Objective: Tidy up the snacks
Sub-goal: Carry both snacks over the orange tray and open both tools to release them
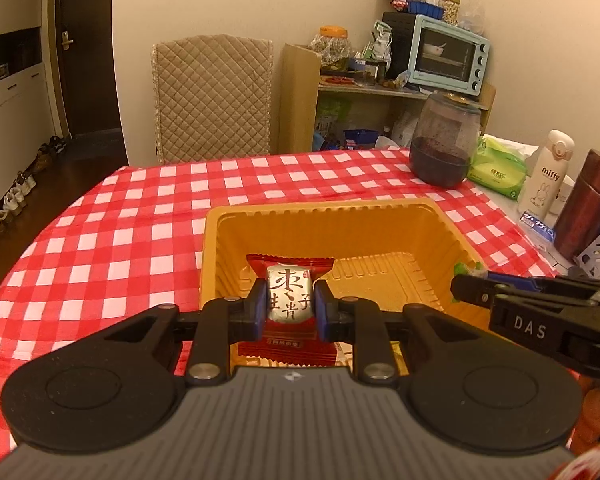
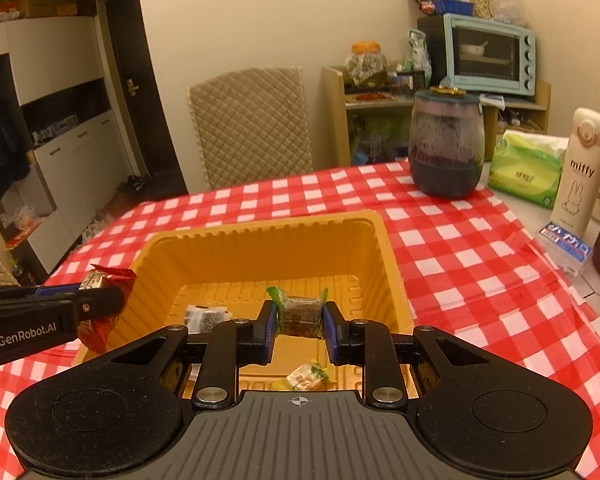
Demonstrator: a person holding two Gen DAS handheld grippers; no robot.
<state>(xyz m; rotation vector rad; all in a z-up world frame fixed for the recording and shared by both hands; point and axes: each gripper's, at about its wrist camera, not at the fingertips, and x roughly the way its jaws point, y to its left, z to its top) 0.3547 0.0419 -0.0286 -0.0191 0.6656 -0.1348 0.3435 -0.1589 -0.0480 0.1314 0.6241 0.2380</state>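
My left gripper (image 1: 290,302) is shut on a red and silver snack packet (image 1: 290,280) and holds it over the near part of the yellow plastic tray (image 1: 320,210). My right gripper (image 2: 300,322) is shut on a green-wrapped dark snack bar (image 2: 300,314) and holds it above the same tray (image 2: 260,226). In the tray lie a black and white wrapped snack (image 2: 206,316) and a small yellow-green candy (image 2: 306,376). The right gripper shows at the right edge of the left wrist view (image 1: 466,286). The left gripper with its red packet (image 2: 104,280) shows at the left of the right wrist view.
The tray sits on a red checked tablecloth (image 1: 140,220). At the back right stand a dark glass jar (image 1: 444,140), a green tissue pack (image 1: 498,170), a white miffy bottle (image 1: 546,174) and a brown flask (image 1: 588,204). A quilted chair (image 1: 212,96) stands behind the table.
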